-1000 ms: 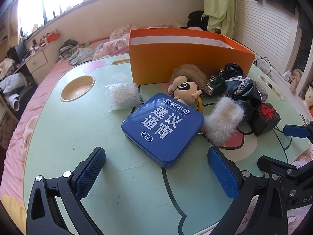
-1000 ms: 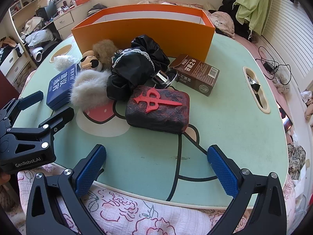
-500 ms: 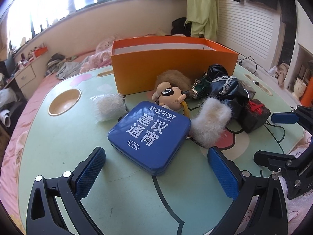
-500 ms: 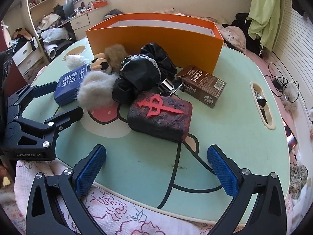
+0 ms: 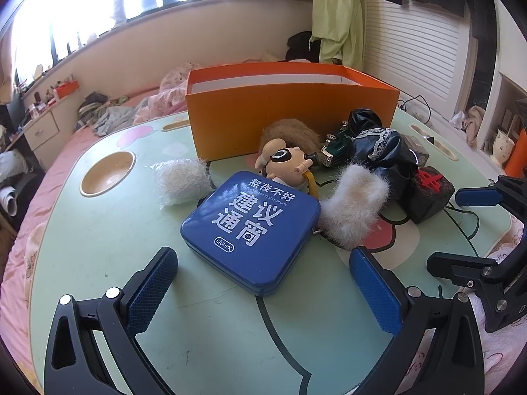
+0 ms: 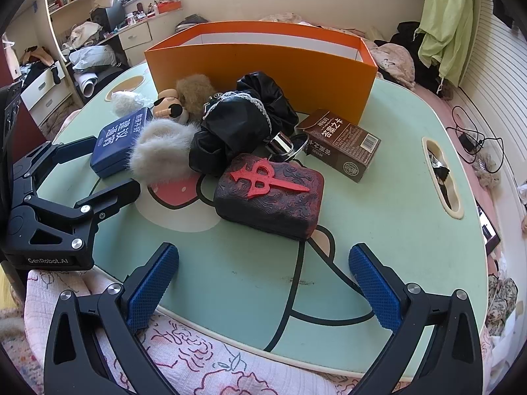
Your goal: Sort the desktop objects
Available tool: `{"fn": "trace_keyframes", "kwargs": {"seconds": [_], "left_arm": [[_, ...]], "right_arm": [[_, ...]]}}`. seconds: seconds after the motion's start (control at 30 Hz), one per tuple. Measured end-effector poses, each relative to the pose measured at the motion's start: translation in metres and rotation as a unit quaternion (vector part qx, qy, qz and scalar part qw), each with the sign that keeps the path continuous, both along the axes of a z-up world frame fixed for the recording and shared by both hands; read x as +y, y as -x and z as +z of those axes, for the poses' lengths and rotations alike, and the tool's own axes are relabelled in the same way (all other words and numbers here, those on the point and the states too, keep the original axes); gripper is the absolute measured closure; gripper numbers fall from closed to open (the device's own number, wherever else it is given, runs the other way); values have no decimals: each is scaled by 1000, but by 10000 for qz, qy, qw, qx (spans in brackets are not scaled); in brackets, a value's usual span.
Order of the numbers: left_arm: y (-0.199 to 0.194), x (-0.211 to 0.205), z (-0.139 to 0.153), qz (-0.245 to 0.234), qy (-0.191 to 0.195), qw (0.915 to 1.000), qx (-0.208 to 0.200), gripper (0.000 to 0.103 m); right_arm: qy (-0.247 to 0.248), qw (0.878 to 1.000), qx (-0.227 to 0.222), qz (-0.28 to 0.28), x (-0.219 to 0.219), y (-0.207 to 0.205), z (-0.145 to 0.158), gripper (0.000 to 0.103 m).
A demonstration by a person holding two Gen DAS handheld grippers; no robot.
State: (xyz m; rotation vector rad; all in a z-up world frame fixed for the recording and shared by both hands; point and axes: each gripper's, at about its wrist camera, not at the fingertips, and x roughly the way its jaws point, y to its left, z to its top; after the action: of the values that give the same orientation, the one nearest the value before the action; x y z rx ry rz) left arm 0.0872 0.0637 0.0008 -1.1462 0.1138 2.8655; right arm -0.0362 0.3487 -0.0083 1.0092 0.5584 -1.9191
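Observation:
A blue tin (image 5: pixel 252 230) lies on the green table (image 5: pixel 98 237), just ahead of my open, empty left gripper (image 5: pixel 263 283). Behind it lie a doll (image 5: pixel 283 161), a white fur piece (image 5: pixel 352 210), a fluffy bagged tuft (image 5: pixel 181 181) and black cloth (image 5: pixel 378 148). An orange box (image 5: pixel 290 112) stands open at the back. My right gripper (image 6: pixel 263 279) is open and empty, short of a dark case with a red emblem (image 6: pixel 270 194). A brown carton (image 6: pixel 342 144) lies beside the box (image 6: pixel 263 65). The tin (image 6: pixel 118 138) also shows in the right wrist view.
A round cup recess (image 5: pixel 107 172) sits at the table's left and a slot recess (image 6: pixel 441 174) at its right. A floral quilt (image 6: pixel 197 362) lies under the near edge. Cables (image 6: pixel 474 141) trail off the right side. The left gripper (image 6: pixel 72 181) shows at left.
Both grippers have tilted up and moved a little, so the box and room sit lower in view. The objects on the table have not moved. Both stay open.

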Motion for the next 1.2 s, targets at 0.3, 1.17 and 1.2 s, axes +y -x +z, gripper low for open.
{"fn": "trace_keyframes", "kwargs": {"seconds": [0.3,1.17,1.2], "left_arm": [[-2,0,1,-10,16,10000,63,0],[-3,4,3,-8,18,10000,96,0],[-3,3,3,-14,8,10000,93,0]], "right_arm": [[120,9998,48,150,5,0,-1,0],[515,9813,206,1845,1,-4,-5,0],[526,9813,202,1838,1,-4,-5,0]]}}
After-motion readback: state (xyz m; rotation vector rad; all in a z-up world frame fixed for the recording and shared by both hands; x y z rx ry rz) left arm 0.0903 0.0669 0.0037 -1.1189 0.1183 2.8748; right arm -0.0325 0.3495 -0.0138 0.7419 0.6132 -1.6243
